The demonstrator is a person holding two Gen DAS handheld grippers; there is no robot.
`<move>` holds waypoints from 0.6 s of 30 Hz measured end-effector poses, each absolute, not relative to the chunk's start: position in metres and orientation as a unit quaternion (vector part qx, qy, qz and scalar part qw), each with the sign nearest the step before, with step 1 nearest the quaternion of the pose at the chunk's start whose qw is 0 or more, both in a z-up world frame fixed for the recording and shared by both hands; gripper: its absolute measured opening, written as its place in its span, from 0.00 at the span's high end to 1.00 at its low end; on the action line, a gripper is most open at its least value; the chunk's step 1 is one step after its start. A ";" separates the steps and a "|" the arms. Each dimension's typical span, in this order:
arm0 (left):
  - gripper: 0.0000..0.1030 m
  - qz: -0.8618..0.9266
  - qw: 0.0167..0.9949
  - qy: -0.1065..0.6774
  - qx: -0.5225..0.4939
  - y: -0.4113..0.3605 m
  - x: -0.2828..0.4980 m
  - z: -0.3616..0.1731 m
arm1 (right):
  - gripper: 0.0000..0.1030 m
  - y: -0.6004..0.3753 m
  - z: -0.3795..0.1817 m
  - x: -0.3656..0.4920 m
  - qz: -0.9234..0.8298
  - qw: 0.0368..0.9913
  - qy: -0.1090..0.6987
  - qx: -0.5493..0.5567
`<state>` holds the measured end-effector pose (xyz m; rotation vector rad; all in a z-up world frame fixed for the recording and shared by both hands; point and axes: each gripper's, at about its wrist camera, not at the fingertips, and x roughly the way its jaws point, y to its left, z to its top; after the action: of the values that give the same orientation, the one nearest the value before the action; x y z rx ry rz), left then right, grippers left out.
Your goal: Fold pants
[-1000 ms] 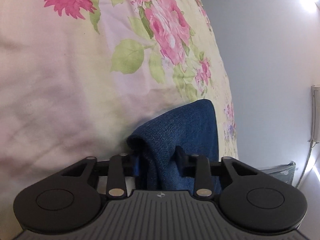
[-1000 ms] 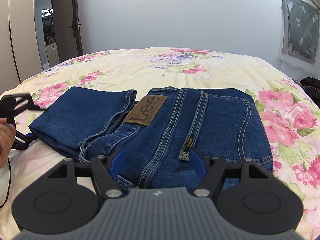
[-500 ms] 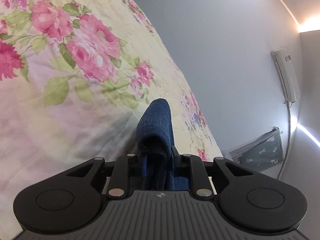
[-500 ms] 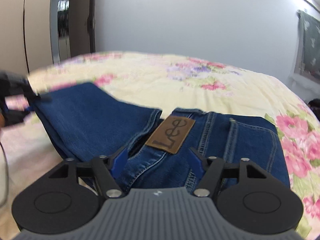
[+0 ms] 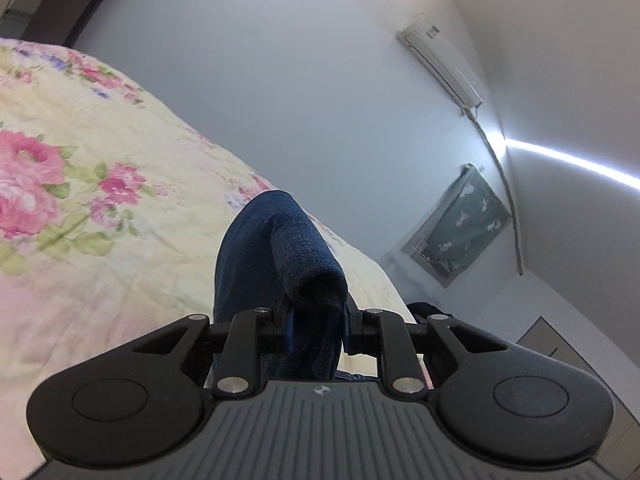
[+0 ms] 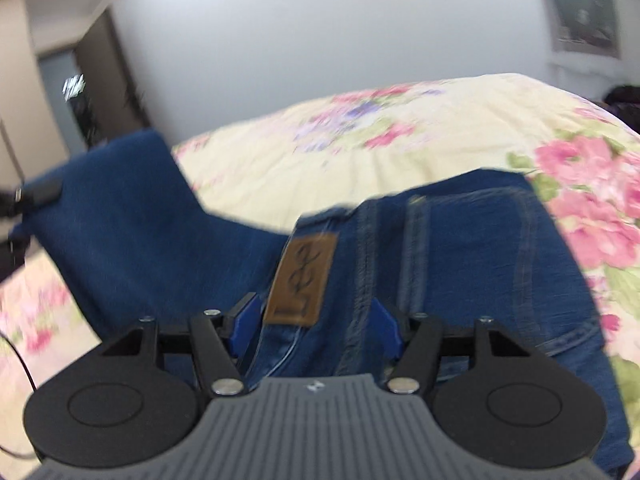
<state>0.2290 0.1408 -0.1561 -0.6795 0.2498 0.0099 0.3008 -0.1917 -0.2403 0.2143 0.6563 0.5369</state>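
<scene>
Blue jeans point(image 6: 460, 260) lie on a flowered bed cover point(image 6: 360, 148), with the brown leather patch point(image 6: 306, 280) on their waistband. My right gripper point(image 6: 316, 312) straddles that waistband. Its jaws are opening; the patch and denim sit between them, and the left pad's face shows free. My left gripper point(image 5: 318, 312) is shut on a folded wad of the jeans point(image 5: 256, 248) and holds it up above the bed cover point(image 5: 100, 240). In the blurred right wrist view the left gripper point(image 6: 40, 192) shows at the far left, lifting that folded leg part.
A pale wall runs behind the bed. It carries an air conditioner point(image 5: 440, 64) and a green curtain point(image 5: 460, 236). A dark doorway point(image 6: 80, 100) is at the back left. A dark heap point(image 6: 624, 100) lies past the bed's right side. A thin cable point(image 6: 20, 364) hangs at the left.
My left gripper has risen and rolled with the folded denim, so the bed sits lower in its view. My right gripper has moved in and tilted, and the patch now lies between its jaws.
</scene>
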 end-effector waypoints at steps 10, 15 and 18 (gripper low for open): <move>0.78 -0.083 0.963 0.128 -0.223 0.047 0.259 -0.144 | 0.43 -0.239 -0.247 0.308 0.144 0.912 0.355 0.149; 0.78 -0.117 0.961 0.137 -0.210 0.005 0.275 -0.149 | 0.43 -0.291 -0.250 0.303 0.047 0.915 0.335 0.220; 0.78 -0.129 0.962 0.145 -0.192 -0.019 0.282 -0.154 | 0.41 -0.323 -0.260 0.298 0.004 0.898 0.340 0.279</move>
<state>0.2815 -0.0192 -0.1539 -0.3881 0.2937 -0.2622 0.2978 -0.3233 -0.2602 0.5787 0.7043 0.0075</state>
